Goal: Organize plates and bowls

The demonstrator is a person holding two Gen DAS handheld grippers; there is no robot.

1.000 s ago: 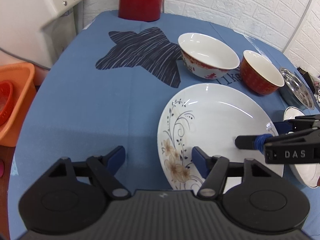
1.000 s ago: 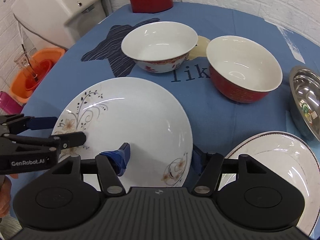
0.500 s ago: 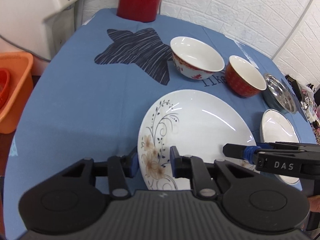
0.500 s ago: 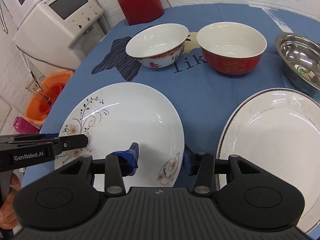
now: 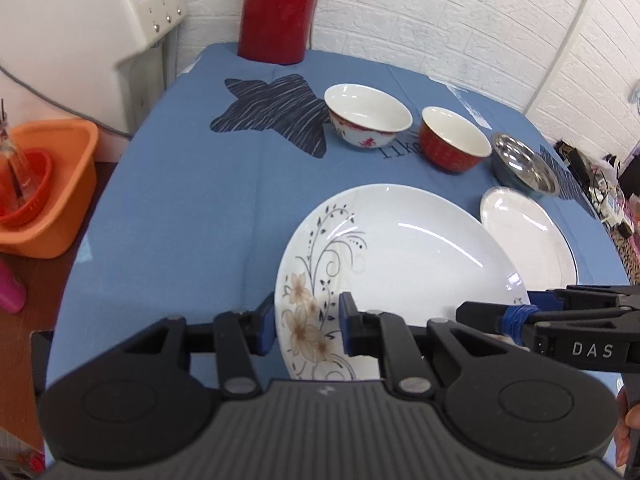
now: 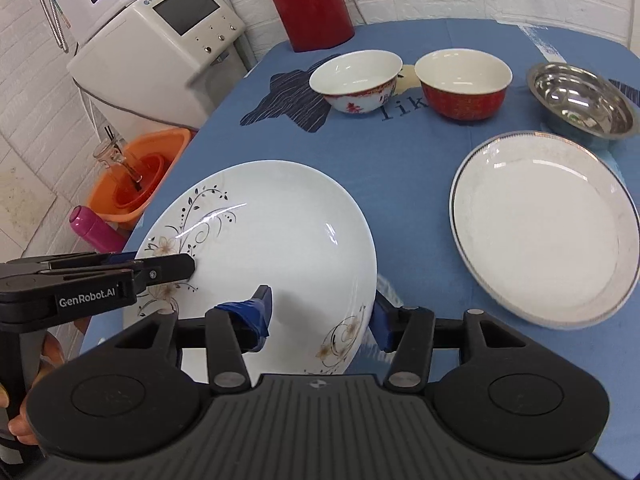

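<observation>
A white plate with a floral print (image 5: 400, 248) hangs tilted above the blue tablecloth (image 5: 180, 200), held from both sides. My left gripper (image 5: 306, 326) is shut on its left rim beside the flowers. My right gripper (image 6: 318, 318) is shut on the opposite rim of the floral plate (image 6: 272, 232), one finger on top and one underneath. A second white plate with a dark rim (image 6: 544, 224) lies flat to the right. Behind stand a white bowl with red trim (image 6: 356, 80), a red bowl (image 6: 464, 84) and a steel bowl (image 6: 580, 100).
A red thermos (image 6: 312, 0) stands at the table's far edge. A white appliance (image 6: 160, 40) sits left of the table. Below the left edge are an orange basin (image 6: 136, 172) and a pink bottle (image 6: 92, 228). Cables clutter the far right (image 5: 600, 184).
My left gripper went from open to shut on the plate's rim. Both grippers then rose and drew back, and the floral plate left the cloth and tilted.
</observation>
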